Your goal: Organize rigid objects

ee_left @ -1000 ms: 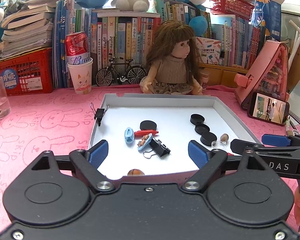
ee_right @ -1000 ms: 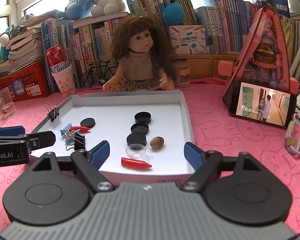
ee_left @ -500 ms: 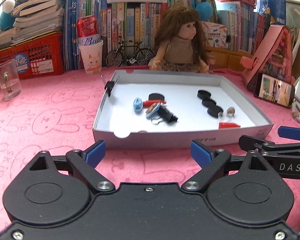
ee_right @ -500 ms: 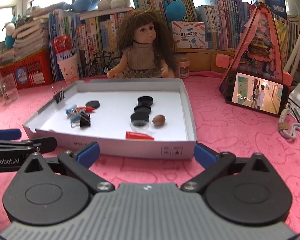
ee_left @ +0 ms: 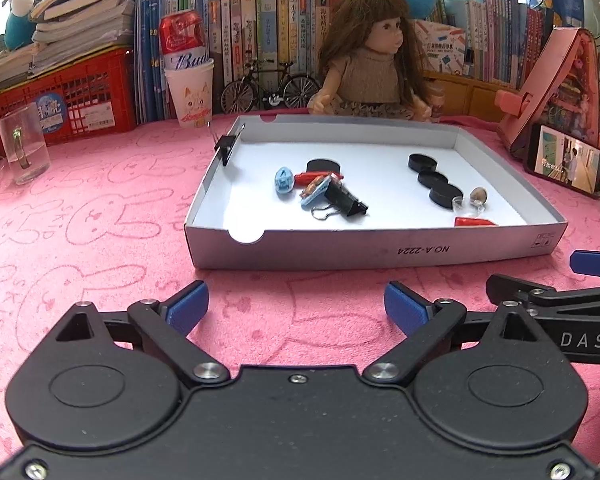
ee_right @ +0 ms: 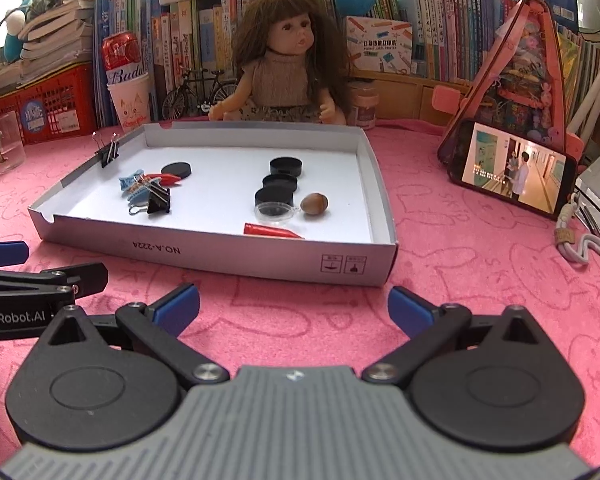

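Note:
A shallow white cardboard tray (ee_left: pixel 380 250) lies on the pink cloth. It holds a row of three black caps (ee_left: pixel 433 179), a black disc (ee_left: pixel 323 166), blue clips (ee_left: pixel 284 180), a black binder clip (ee_left: pixel 344 200), a nut (ee_left: pixel 479 194), a clear lid (ee_left: pixel 466 206) and a red pointed piece (ee_left: pixel 474 222). My left gripper (ee_left: pixel 296 308) hovers low over the cloth just short of the tray's front wall, its jaws opening with nothing between them. My right gripper (ee_right: pixel 294 309) stands wide open and empty before the tray (ee_right: pixel 260 256), near its right front corner.
A doll (ee_left: pixel 374 68), model bicycle (ee_left: pixel 268 90), paper cup with a can (ee_left: pixel 190 92) and rows of books stand behind the tray. A glass (ee_left: pixel 22 144) and red basket (ee_left: pixel 68 112) are at the left. A phone (ee_right: pixel 512 170) leans on a pink stand at right.
Both grippers have drawn back from over the tray and sunk toward the cloth; the tray now lies ahead of the fingertips. Both pairs of jaws stand wider apart.

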A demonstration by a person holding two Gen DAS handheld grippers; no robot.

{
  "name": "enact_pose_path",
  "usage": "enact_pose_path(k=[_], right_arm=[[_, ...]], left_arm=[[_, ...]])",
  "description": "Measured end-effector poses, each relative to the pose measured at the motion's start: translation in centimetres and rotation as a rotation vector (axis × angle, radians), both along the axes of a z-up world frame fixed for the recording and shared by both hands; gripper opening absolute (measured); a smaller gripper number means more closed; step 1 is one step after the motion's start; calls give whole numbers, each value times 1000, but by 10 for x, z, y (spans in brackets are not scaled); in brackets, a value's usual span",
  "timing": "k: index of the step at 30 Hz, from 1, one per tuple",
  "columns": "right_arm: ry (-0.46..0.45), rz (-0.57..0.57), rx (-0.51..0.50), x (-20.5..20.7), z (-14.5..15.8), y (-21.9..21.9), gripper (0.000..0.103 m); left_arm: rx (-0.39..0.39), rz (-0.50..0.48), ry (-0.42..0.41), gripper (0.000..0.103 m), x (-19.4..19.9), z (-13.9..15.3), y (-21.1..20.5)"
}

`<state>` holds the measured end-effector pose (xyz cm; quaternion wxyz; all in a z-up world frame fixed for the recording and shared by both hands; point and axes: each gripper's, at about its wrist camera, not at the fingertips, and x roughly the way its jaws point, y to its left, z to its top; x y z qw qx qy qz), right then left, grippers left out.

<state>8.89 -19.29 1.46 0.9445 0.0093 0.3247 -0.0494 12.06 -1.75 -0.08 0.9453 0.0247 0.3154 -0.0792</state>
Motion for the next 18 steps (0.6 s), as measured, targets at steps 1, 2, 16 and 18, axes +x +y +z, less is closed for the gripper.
enact_pose_path(k=[1, 2, 16, 18], right_arm=[[8, -7, 1, 1, -1, -1, 103], [17, -14, 3, 2, -2, -1, 103], [50, -19, 10, 5, -6, -3, 103], [50, -19, 12, 5, -6, -3, 103]], left_arm=[[1, 6, 6, 95, 1, -1, 1], [-1, 11, 11, 95, 2, -1, 1], [8, 6, 31, 102, 5, -4, -1], [7, 7, 32, 102, 5, -5, -1]])
